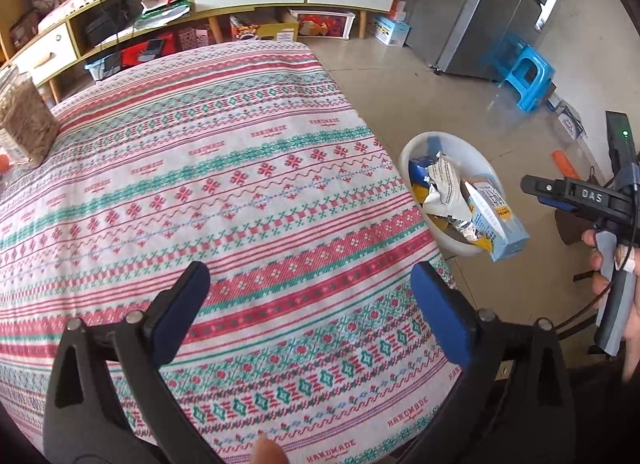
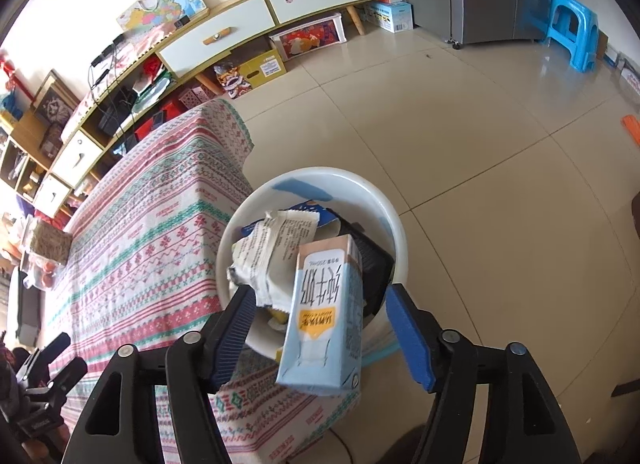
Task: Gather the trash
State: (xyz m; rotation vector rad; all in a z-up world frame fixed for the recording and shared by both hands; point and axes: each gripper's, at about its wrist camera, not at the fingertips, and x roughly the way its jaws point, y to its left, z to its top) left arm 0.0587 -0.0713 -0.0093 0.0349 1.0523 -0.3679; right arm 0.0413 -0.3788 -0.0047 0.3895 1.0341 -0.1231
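Right wrist view: the right gripper [image 2: 320,328] tilts down, jaws spread around the milk carton [image 2: 324,316] over the bin [image 2: 384,219].

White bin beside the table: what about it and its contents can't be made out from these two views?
- Bin bottom and lower trash: both views, hidden under the crumpled wrapper and milk carton.
- Bin's near rim: right wrist view, covered by the carton.
- Whether the carton rests on the rim or is falling: unclear.
- Wrapper print: too small.
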